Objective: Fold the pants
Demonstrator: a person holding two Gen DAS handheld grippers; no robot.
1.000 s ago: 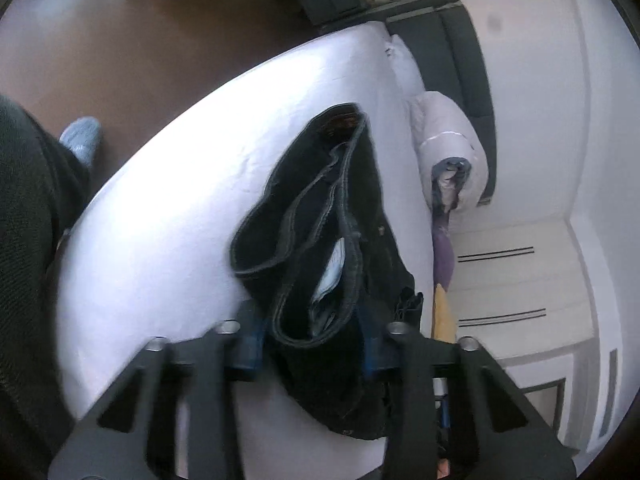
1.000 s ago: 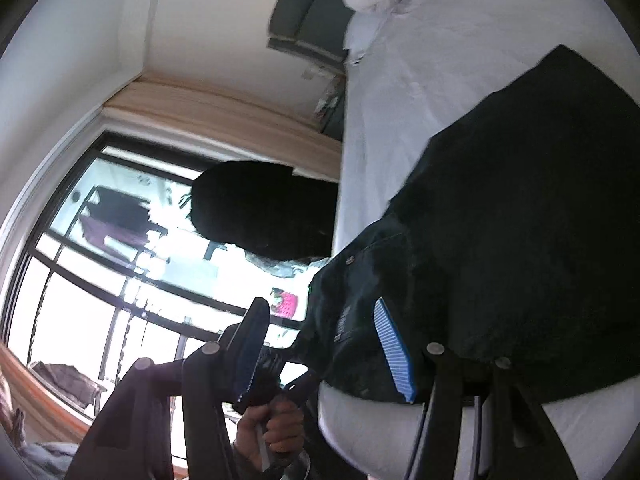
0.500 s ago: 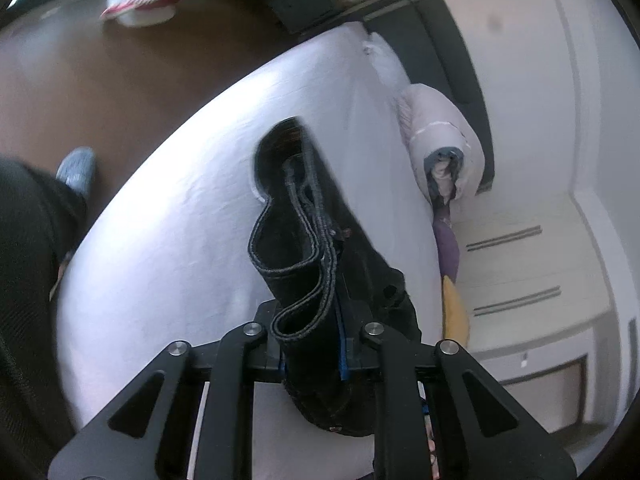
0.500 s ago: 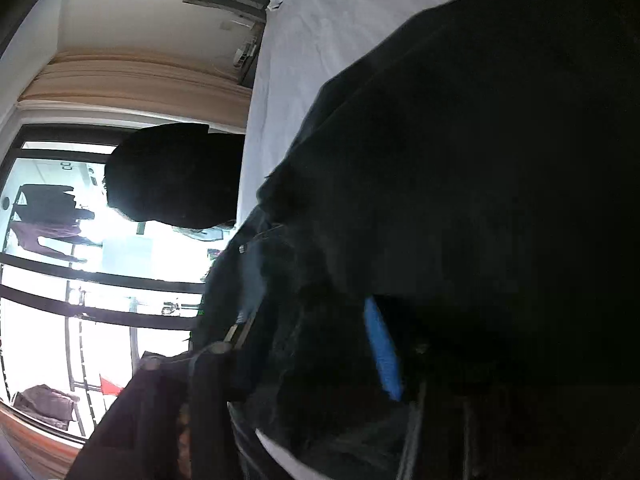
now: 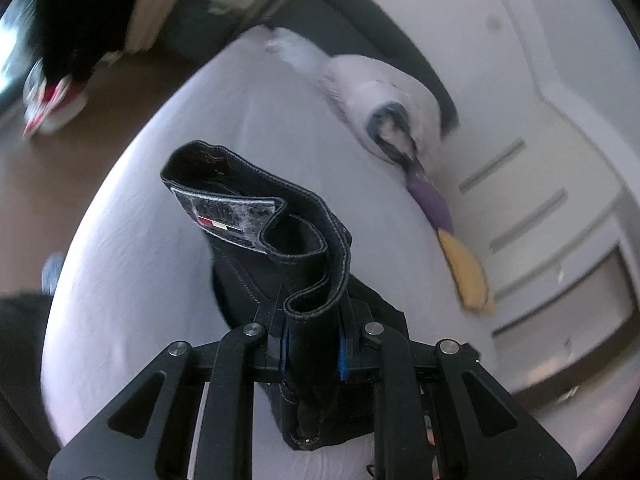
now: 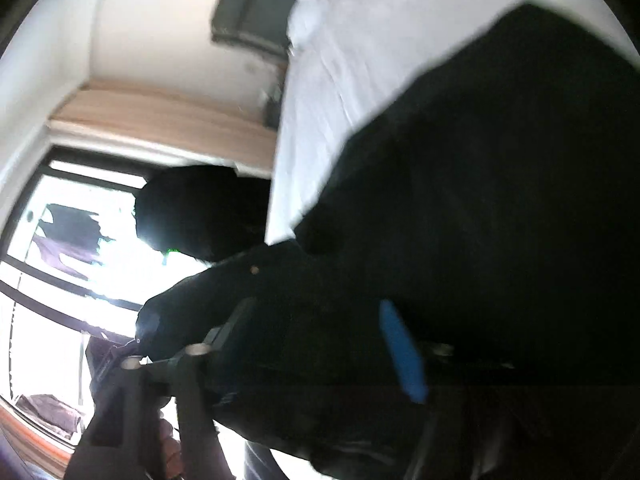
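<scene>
- Bare sheet (image 5: 132,264) lies open left of the pants (image 5: 280,248) and beyond them.
- A rolled duvet (image 5: 384,92) blocks the far right edge; purple (image 5: 430,200) and yellow (image 5: 470,276) items lie along the right side.
- In the right wrist view, dark pants (image 6: 480,208) fill the near field; open sheet (image 6: 340,60) beyond.

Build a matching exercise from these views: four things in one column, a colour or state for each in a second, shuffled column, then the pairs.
Things:
1. pants
2. left tool
3. bed sheet
4. rolled bedding

Descriptions:
A. white, spread under the garment
B. shut on the waistband
C. black, with a patch inside the waistband
D. pale roll at the far side of the bed

Pairs: 1-C, 2-B, 3-A, 4-D
</scene>
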